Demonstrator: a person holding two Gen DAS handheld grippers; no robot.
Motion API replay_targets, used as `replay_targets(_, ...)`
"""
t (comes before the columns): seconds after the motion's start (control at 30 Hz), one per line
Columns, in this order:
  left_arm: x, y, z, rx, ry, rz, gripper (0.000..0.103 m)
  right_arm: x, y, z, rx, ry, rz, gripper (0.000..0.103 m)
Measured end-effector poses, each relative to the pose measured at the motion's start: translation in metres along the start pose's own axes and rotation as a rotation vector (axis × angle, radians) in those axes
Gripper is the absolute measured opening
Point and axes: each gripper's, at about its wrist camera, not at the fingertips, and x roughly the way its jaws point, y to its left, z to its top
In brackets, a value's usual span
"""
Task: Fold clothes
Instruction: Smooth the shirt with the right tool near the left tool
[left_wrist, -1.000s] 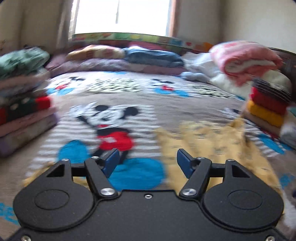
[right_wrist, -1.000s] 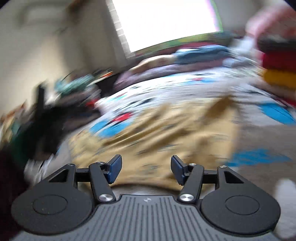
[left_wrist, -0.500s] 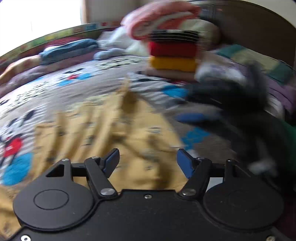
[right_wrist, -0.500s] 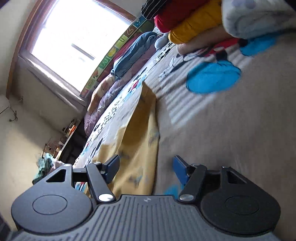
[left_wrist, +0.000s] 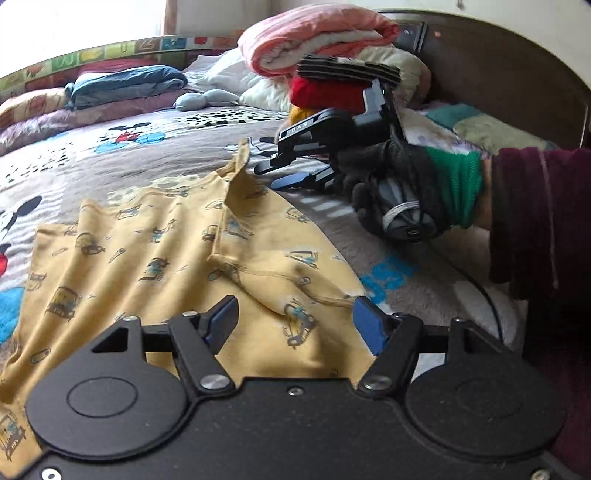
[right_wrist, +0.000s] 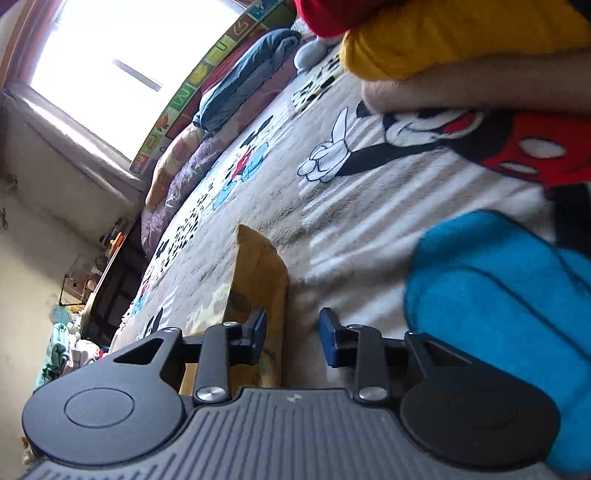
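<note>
A yellow garment (left_wrist: 155, 251) printed with small cars lies spread on the bed, with one flap folded over and a corner standing up at its far side. My left gripper (left_wrist: 295, 323) hovers open just above the garment's near right part, nothing between its fingers. A gloved hand (left_wrist: 391, 192) holds my right gripper (left_wrist: 275, 175) low over the bed beside the raised corner. In the right wrist view that gripper (right_wrist: 293, 332) is rolled on its side, jaws partly open, and the garment's edge (right_wrist: 258, 266) runs up beside its left finger (right_wrist: 258, 328).
A cartoon-mouse bedspread (right_wrist: 369, 192) covers the bed. Folded clothes are stacked at the far right (left_wrist: 332, 92) under a pink blanket (left_wrist: 317, 37). Pillows and bedding (left_wrist: 122, 85) line the window side. A dark headboard (left_wrist: 498, 74) and a maroon sleeve (left_wrist: 539, 221) stand at right.
My left gripper swung right, from the bedspread onto the garment's right part. My right gripper dropped low, rolled sideways to the garment's far corner, and its jaws narrowed.
</note>
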Motion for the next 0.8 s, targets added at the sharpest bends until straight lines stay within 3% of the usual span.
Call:
replay_targets(0.23,-0.004,0.009,0.005,-0.029,-0.019,-0.003,0.068,0.018,0.004,0.001,0.008,-0.006,0.017,0.034)
replay_targets(0.3,-0.006,0.012,0.006,-0.038,-0.026,0.004,0.068,0.020,0.010,-0.001,-0.022,-0.005,-0.002,0.012)
replay_targets(0.33,-0.007,0.014,0.006,-0.043,-0.031,0.008,0.068,0.019,0.014,-0.004,-0.035,-0.012,-0.002,0.006)
replay_targets(0.63,-0.019,0.024,0.010,-0.083,-0.067,0.008,0.068,-0.001,0.085,-0.026,-0.460,-0.102,-0.139,0.006)
replay_targets(0.7,-0.020,0.027,0.011,-0.091,-0.074,0.007,0.068,-0.004,0.101,-0.031,-0.556,-0.116,-0.168,0.011)
replay_targets(0.73,-0.021,0.028,0.011,-0.095,-0.078,0.006,0.068,-0.001,0.106,-0.037,-0.615,-0.082,-0.170,0.013)
replay_targets(0.8,-0.025,0.030,0.012,-0.099,-0.087,0.005,0.068,0.006,0.117,-0.049,-0.732,-0.011,-0.173,0.038)
